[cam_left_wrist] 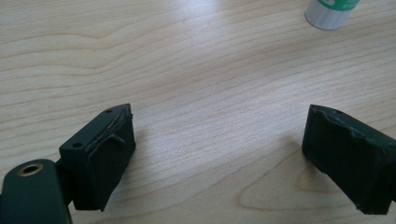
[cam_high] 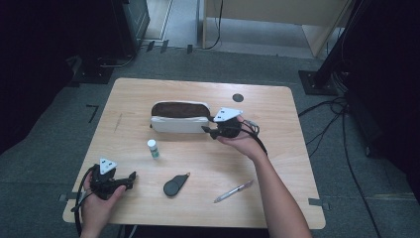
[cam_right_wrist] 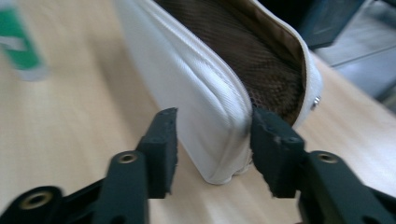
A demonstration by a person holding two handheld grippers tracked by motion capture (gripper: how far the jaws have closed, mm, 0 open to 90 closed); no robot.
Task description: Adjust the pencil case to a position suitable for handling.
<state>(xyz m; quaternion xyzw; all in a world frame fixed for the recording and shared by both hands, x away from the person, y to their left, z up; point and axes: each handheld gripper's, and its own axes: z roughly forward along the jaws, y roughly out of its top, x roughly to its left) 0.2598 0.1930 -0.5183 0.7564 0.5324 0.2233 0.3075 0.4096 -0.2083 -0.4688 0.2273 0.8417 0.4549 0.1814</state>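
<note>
Here the right gripper [cam_high: 212,131] straddles the right end of the white pouch [cam_high: 179,123] mid-table, jaws apart, one pad touching. The left gripper [cam_high: 130,178], jaws wide apart, rests near-left.

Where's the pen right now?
In the high view the pen lies on the table's near right part, just right of the dark oval case and beside the person's right forearm.
</note>
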